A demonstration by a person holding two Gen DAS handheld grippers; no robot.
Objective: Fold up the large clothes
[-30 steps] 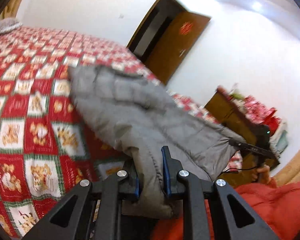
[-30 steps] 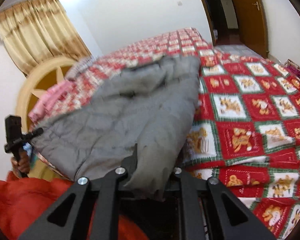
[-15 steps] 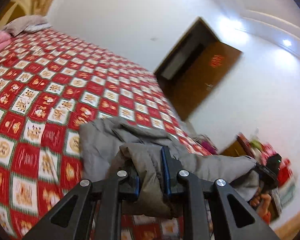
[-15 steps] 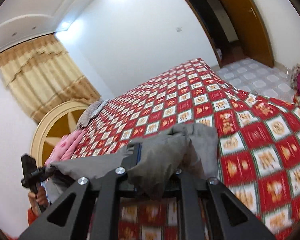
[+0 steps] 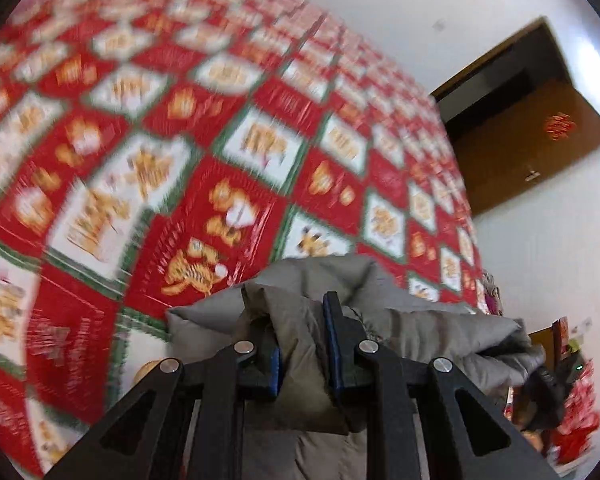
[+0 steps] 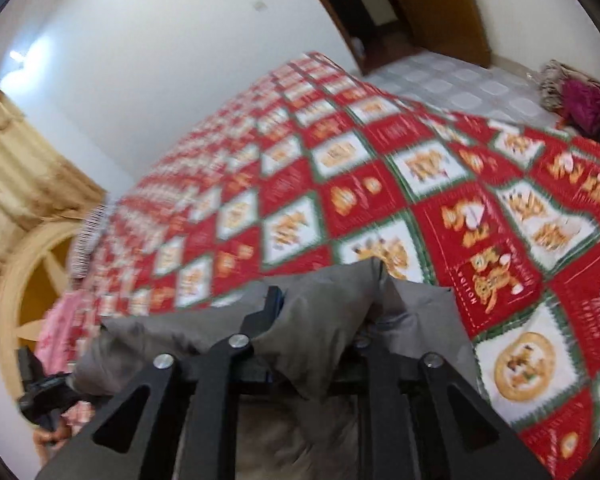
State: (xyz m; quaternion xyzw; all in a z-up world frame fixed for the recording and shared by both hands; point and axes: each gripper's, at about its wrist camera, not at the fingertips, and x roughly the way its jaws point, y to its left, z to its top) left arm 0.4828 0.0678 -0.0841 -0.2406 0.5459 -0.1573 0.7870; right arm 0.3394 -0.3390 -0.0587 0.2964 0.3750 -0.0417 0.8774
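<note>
Both grippers are clamping bunched gray fabric: the left gripper (image 5: 302,344) and right gripper (image 6: 316,332) are holding the padded gray coat (image 5: 420,332) over the near edge of the red patterned bedspread (image 6: 500,216). It's looking mid-fold; the fold isn't laid flat yet.

Left gripper (image 5: 302,336): black angular linkage arms, silver round screws at the joints, blue pads on the inner finger faces. Right gripper (image 6: 320,320): same black arms, silver screws, blue pad edge on one finger.
</note>
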